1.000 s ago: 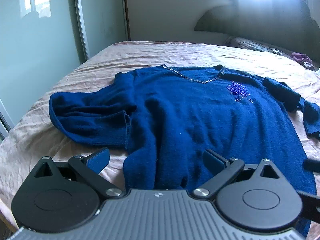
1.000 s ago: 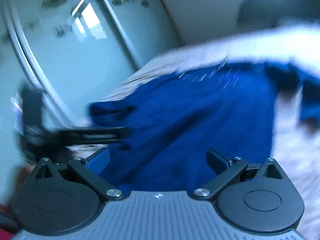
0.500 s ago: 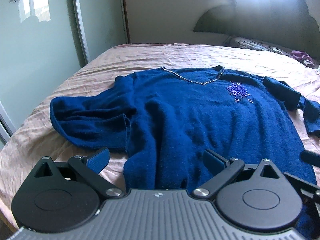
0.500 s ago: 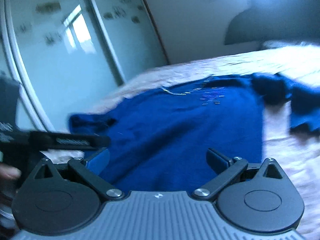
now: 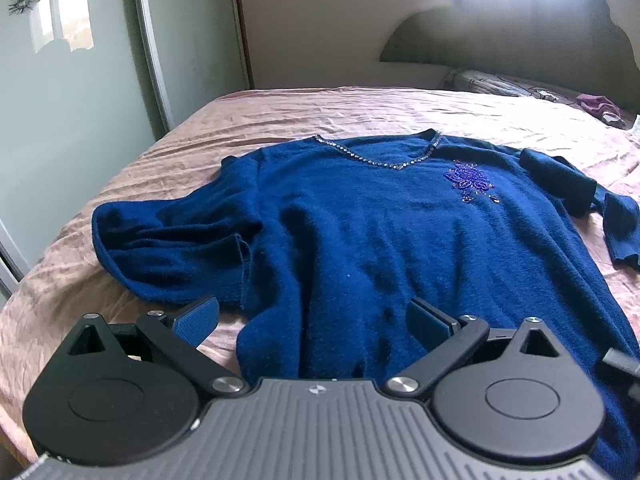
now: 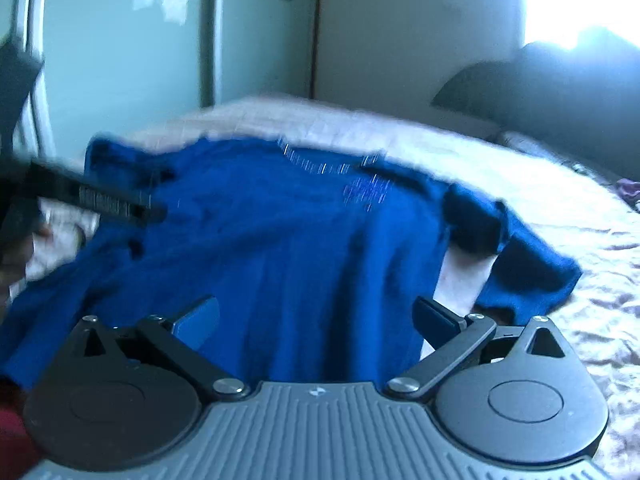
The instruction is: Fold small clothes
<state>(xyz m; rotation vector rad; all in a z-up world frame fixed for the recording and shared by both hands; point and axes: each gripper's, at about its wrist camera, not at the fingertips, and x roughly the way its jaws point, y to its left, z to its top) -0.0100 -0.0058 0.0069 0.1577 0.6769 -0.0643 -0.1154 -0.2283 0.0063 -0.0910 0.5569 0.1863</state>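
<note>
A dark blue sweater (image 5: 360, 240) lies face up on the pink bed (image 5: 320, 112), with a beaded neckline and a purple bead flower (image 5: 470, 180) on the chest. Its left sleeve (image 5: 168, 248) is bunched; the right sleeve (image 5: 580, 196) is folded over. My left gripper (image 5: 314, 318) is open above the hem's left corner, holding nothing. In the blurred right wrist view, my right gripper (image 6: 316, 314) is open above the sweater (image 6: 280, 248), near the hem's right side. The left gripper's finger (image 6: 108, 202) shows at the far left there.
Mirrored wardrobe doors (image 5: 80, 80) run along the bed's left side. A dark headboard (image 5: 520, 32) and a patterned pillow (image 5: 500, 82) stand at the far end, with a small purple cloth (image 5: 598, 104) beside them. Bare sheet lies beyond the neckline.
The right gripper has swung right and levelled out over the hem. The left gripper has tilted up slightly. Both stay open and the sweater has not moved.
</note>
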